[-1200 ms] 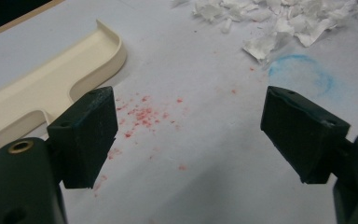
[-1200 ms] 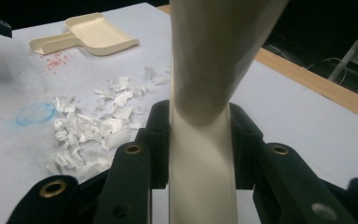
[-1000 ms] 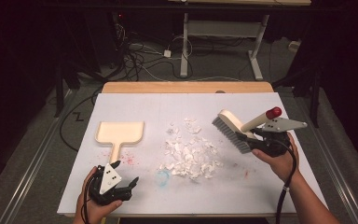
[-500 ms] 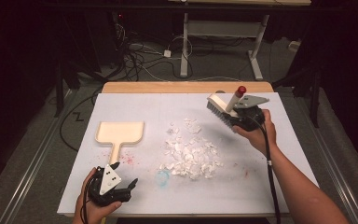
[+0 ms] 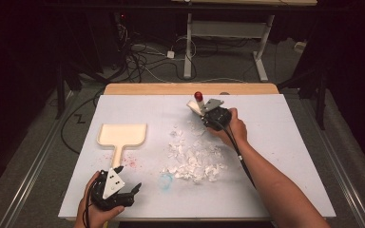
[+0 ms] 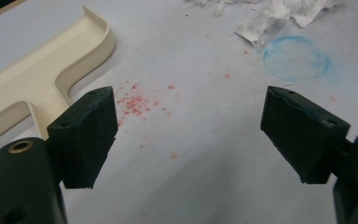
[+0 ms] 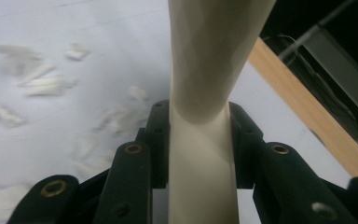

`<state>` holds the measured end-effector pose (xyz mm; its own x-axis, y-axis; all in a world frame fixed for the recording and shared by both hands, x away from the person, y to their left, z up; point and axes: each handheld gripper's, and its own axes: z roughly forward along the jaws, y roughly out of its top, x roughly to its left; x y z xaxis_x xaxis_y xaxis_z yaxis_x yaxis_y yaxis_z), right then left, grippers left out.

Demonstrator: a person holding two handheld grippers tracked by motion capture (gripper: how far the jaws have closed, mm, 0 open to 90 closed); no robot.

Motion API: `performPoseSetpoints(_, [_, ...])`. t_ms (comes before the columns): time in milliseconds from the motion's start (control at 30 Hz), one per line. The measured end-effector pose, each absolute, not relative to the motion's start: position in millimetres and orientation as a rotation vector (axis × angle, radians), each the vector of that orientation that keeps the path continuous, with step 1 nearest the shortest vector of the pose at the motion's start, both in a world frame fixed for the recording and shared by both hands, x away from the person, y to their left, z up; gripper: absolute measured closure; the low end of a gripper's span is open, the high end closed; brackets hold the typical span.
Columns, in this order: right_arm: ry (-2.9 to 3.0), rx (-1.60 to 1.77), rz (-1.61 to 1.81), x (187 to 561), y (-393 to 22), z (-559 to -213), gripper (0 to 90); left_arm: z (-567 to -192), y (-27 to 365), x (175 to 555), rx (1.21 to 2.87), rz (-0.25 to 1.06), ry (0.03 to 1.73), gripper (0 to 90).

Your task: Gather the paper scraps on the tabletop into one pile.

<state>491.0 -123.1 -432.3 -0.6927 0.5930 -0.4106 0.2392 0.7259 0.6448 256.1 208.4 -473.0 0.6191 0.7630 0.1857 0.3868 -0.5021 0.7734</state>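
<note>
- The cream plastic hand brush with a red-tipped handle (image 5: 198,102) sits clamped in the right gripper (image 5: 215,115); in the right gripper view its smooth cream handle (image 7: 205,93) runs straight up between the two black jaws, which press on it from both sides.
- In the high view that gripper is at the far side of the white tabletop (image 5: 285,137), near the wooden far edge (image 5: 190,89), with the brush's red tip pointing up and away from the person.
- Just on the person's side of the right gripper lies the heap of torn white paper scraps (image 5: 192,159) — loose, spread over the middle of the board, with a few stray bits reaching up close to the brush.
- Beyond the scraps, toward the near edge, a faint blue ring mark (image 5: 166,179) shows on the board.
- The left gripper (image 5: 119,192) rests at the near edge of the table, well apart from the right one; its jaws stand wide with nothing between them.
- Ahead of the left gripper and to its left lies the cream plastic dustpan (image 5: 122,135), flat on the board, its handle pointing back toward that gripper — near it, not touching.
- Between the open jaws, in the left gripper view, a scatter of red specks (image 6: 137,100) marks the white surface beside the dustpan handle.
</note>
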Motion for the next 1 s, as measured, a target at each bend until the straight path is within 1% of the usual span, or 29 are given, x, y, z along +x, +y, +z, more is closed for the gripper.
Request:
performPoseSetpoints(200, [2.391,0.469,0.800,471.3,-115.2,-431.8,67.7,-472.5,209.9,254.0,2.140,0.685,0.898,18.0])
performPoseSetpoints(233, [2.394,0.428,0.796,465.4,-114.9,-431.6,67.7,-472.6,209.7,253.4,2.133,0.683,0.901,18.0])
performPoseSetpoints(267, [2.439,0.315,0.800,453.1,-118.0,-430.8,67.7,-472.4,209.7,253.1,2.135,0.680,0.900,18.0])
performPoseSetpoints(300, [2.453,0.339,0.839,446.1,-117.4,-431.8,67.7,-472.4,209.7,252.9,2.137,0.680,0.899,18.0])
performPoseSetpoints(433, [2.501,0.265,0.895,419.9,-127.3,-429.4,67.7,-472.5,208.7,252.1,2.139,0.675,0.893,18.0])
performPoseSetpoints(500, [2.519,0.194,0.905,412.0,-131.7,-427.4,67.7,-472.2,208.5,251.9,2.146,0.677,0.889,18.0])
performPoseSetpoints(667, [2.541,0.162,0.943,387.7,-140.6,-420.2,67.7,-471.9,206.5,251.4,2.138,0.672,0.885,18.0])
performPoseSetpoints(833, [2.519,0.146,0.955,383.9,-143.9,-409.2,67.8,-471.3,205.1,252.4,2.144,0.671,0.878,18.0])
performPoseSetpoints(867, [2.497,0.150,0.967,386.8,-145.3,-400.9,67.8,-471.2,204.4,252.6,2.146,0.673,0.876,18.0])
performPoseSetpoints(1000, [2.443,0.187,0.972,401.0,-145.5,-388.4,67.7,-471.4,204.1,252.8,2.139,0.671,0.878,18.0])
